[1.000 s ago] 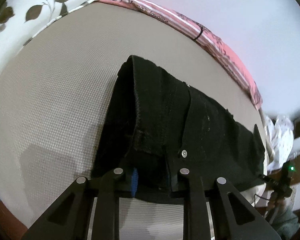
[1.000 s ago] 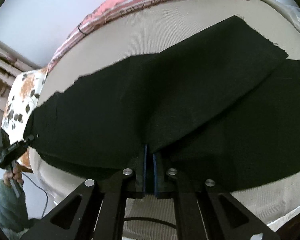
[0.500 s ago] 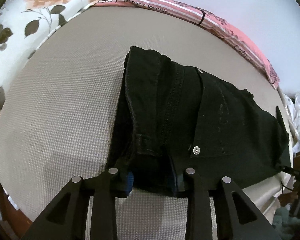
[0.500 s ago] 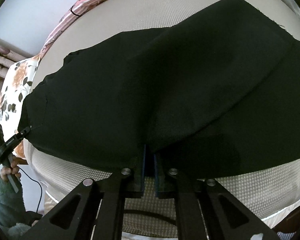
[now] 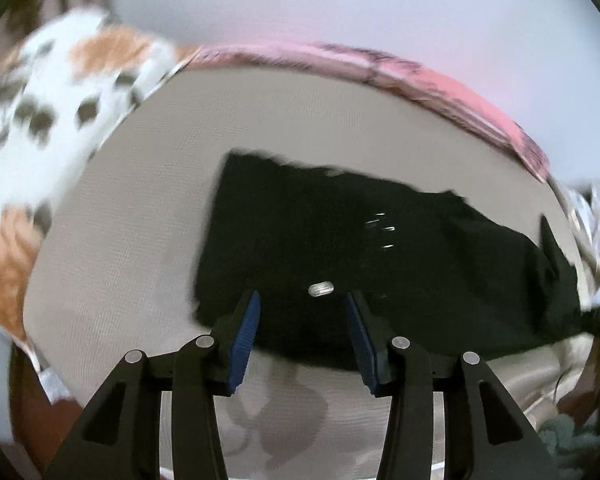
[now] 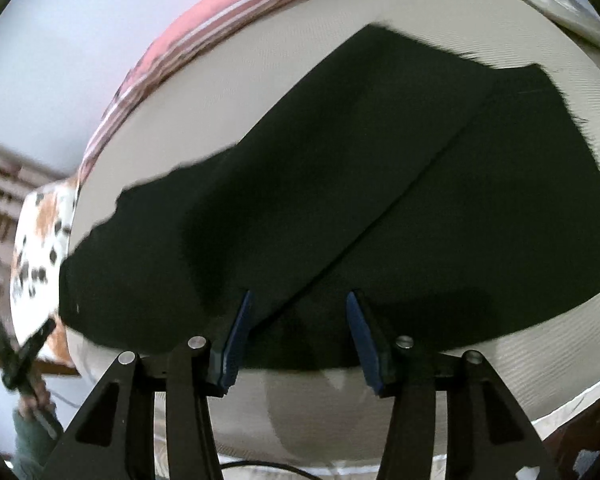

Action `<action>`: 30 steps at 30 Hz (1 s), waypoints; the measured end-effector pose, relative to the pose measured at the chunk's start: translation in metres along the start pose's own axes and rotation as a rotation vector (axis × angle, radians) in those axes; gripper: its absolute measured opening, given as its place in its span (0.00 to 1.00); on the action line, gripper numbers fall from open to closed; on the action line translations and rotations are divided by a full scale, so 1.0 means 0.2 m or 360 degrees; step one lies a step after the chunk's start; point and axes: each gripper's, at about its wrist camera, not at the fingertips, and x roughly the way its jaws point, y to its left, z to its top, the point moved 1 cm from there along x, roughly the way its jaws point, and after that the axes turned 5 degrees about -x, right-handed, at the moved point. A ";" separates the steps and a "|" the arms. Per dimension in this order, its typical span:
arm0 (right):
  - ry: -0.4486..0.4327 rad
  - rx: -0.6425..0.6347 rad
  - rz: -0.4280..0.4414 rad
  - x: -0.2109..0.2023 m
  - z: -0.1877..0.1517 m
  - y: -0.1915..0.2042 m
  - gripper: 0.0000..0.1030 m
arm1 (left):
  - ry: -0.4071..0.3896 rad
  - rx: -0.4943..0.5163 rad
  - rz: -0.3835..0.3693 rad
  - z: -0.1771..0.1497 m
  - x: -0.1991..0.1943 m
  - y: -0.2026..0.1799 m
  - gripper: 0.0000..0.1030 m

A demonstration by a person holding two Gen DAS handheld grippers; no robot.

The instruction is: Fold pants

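Note:
Black pants (image 5: 380,248) lie flat on a beige bed surface (image 5: 132,216), one leg laid over the other. The waist end with a silver button (image 5: 320,289) is in the left wrist view. My left gripper (image 5: 302,300) is open and empty, just above the waistband's near edge. In the right wrist view the pants (image 6: 380,184) spread wide, with a diagonal fold edge (image 6: 420,176). My right gripper (image 6: 298,300) is open and empty over the near hem of the legs. The left gripper (image 6: 20,356) also shows at the far left there.
A floral pillow (image 5: 40,120) lies at the left end of the bed. A pink striped blanket (image 5: 420,84) runs along the far edge by the wall. White cloth (image 5: 596,216) sits at the right. The bed's near edge (image 6: 380,440) is just below the grippers.
Both grippers have opened and let go of the pants, which now lie flat on the bed. Both have drawn back a little; the left view is blurred by motion.

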 end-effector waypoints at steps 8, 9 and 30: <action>-0.0052 0.0158 0.0079 -0.04 0.13 -0.19 0.45 | 0.0118 0.0473 -0.0385 -0.12 0.15 -0.66 0.45; -0.0054 0.0158 0.0074 -0.04 0.14 -0.21 0.45 | 0.0135 0.0515 -0.0430 -0.14 0.17 -0.74 0.44; -0.0114 0.0297 0.0138 -0.04 0.31 -0.56 0.45 | 0.0527 0.1088 -0.0711 -0.53 0.46 -1.67 0.44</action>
